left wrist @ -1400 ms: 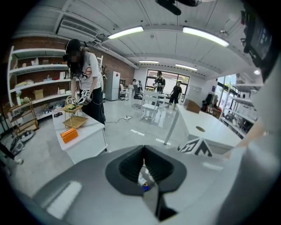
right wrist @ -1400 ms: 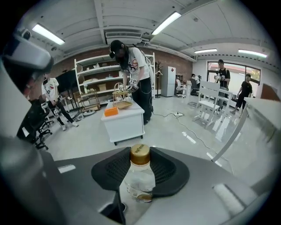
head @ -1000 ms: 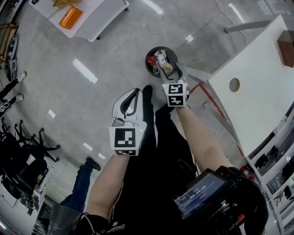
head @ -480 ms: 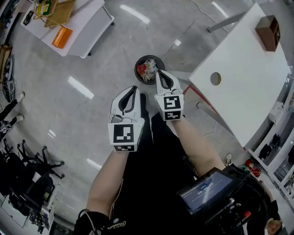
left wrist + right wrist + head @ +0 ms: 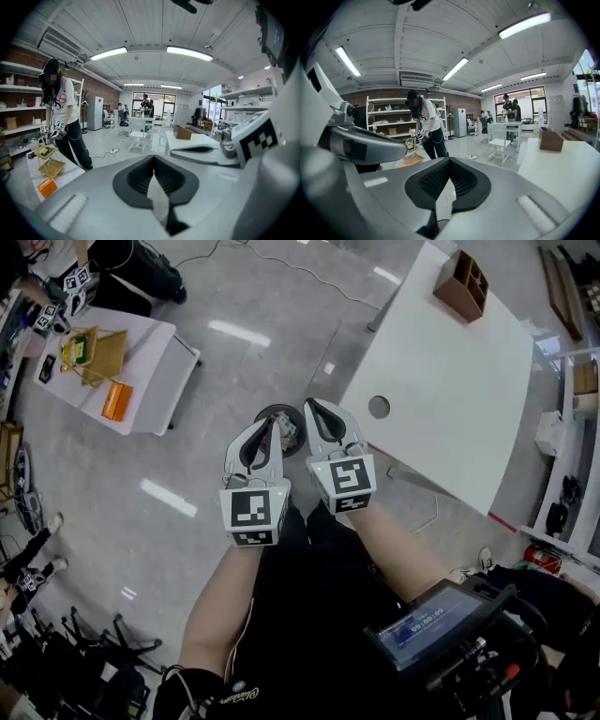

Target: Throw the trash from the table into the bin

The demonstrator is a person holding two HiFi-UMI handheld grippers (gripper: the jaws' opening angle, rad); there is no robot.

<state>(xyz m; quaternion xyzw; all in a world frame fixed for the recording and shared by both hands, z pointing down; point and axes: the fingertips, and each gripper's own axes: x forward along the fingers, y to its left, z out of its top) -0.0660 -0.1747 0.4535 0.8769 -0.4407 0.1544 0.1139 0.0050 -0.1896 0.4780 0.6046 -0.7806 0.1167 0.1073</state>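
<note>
The round dark bin stands on the grey floor with trash inside. It shows only in the head view, in the gap between my two grippers, which partly cover it. My left gripper is held high above the floor with its jaws shut and nothing between them, and its tips meet in the left gripper view. Beside it, my right gripper is also shut and empty. The white table lies to the right, and its near part shows no trash.
A brown wooden box sits at the table's far end, and a round hole is near its front corner. A small white table with baskets and an orange item stands far left, with a person working at it. Shelves line the right wall.
Both grippers have risen well above the bin, which was right under the right gripper a second ago. The head view has swung toward the white table.
</note>
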